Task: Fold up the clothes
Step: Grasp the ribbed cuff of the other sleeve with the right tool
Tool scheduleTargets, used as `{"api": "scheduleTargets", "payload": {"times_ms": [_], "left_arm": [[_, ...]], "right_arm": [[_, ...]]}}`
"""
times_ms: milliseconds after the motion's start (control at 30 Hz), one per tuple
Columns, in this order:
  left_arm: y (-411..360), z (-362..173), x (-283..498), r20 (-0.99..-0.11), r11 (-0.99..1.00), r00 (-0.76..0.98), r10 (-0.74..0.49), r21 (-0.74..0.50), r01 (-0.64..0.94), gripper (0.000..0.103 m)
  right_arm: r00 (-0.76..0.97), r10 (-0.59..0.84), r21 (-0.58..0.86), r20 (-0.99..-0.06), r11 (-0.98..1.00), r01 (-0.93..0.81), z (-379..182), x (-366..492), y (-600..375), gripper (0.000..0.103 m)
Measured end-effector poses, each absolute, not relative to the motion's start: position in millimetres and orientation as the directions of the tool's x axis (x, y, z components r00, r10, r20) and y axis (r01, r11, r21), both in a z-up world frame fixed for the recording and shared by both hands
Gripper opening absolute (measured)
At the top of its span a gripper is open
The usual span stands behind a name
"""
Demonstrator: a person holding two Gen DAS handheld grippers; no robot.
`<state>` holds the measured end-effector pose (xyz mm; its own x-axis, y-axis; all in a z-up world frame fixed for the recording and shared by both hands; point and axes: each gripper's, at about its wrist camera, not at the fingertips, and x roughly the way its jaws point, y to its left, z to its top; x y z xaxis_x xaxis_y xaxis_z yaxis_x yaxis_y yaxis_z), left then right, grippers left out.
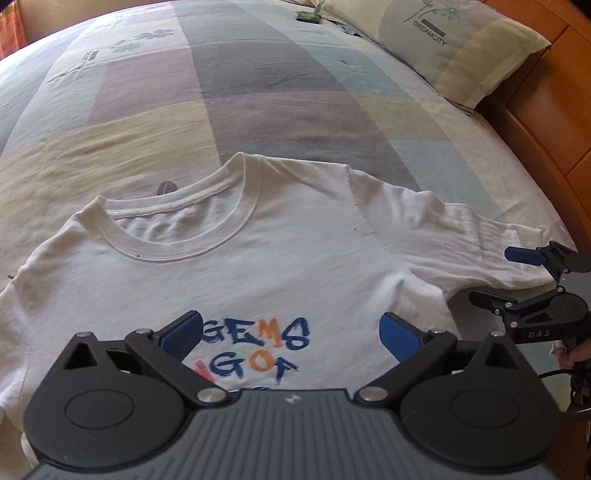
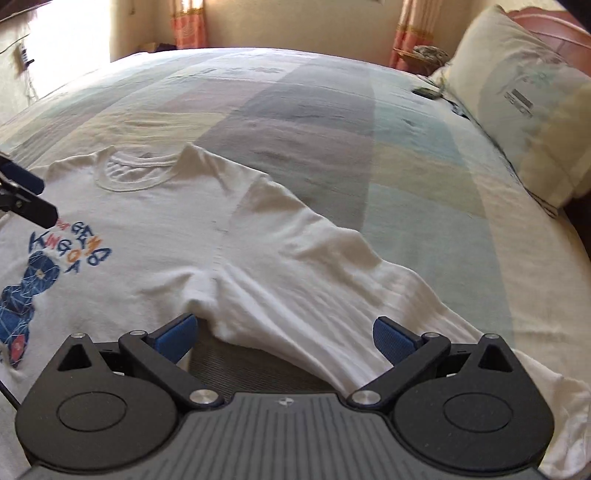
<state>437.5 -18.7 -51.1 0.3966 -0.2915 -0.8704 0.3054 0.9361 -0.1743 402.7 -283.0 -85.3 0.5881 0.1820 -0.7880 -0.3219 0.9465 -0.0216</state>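
Left tongs spread wide above the chest print of the white T-shirt, nothing between the blue pads. The shirt lies face up and flat on the bed, toward its near edge, collar pointing at the far edge. Right tongs also spread wide, low at the shirt's armpit, where its sleeve runs out toward the headboard end; the sleeve's rumpled cloth sits between the pads, not pinched. In the left view the right tongs show at the sleeve's end, a bit of the person's hand behind them, with "DAS" on the black body.

Around it all: a patchwork bedspread in grey, lilac, yellow and pale blue blocks, open and bare beyond the collar. A pillow at the headboard end reads "DREAMCITY" under a flower sprig. A small dark object lies beside the pillow, too small to tell what. Wooden bed frame along that side. Orange curtains past the far edge.

Shirt print reads "GEMS" and "OF" in blue and orange; in the right view, a word like "KING" and a blue faceted figure below
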Motion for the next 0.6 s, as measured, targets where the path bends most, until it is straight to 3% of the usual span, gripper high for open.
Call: {"api": "scheduleTargets", "payload": {"times_ms": [167, 400, 500, 600], "left_arm": [[-72.3, -54.0, 457.7, -0.877, 0.867, 0.358, -0.321, -0.12, 0.484, 0.101], [-137.9, -53.4, 485.1, -0.851, 0.752, 0.324, -0.413, -0.118, 0.649, 0.101], [-156.4, -54.8, 492.1, -0.845, 0.707, 0.292, -0.448, -0.134, 0.695, 0.101], [-169.5, -59.1, 494.6, -0.845, 0.67, 0.262, -0.466, -0.143, 0.729, 0.101]], "right_arm": [[0.55, 0.115, 0.055, -0.827, 0.991, -0.125, -101.7, 385.7, -341.2, 0.103], [0.614, 0.063, 0.083, -0.787, 0.997, 0.005, -76.4, 369.8, -398.7, 0.103], [0.65, -0.007, 0.051, -0.76, 0.996, 0.07, -57.8, 385.2, -447.8, 0.103], [0.649, 0.001, 0.109, -0.761, 0.986, 0.127, -49.9, 401.2, -512.5, 0.103]]}}
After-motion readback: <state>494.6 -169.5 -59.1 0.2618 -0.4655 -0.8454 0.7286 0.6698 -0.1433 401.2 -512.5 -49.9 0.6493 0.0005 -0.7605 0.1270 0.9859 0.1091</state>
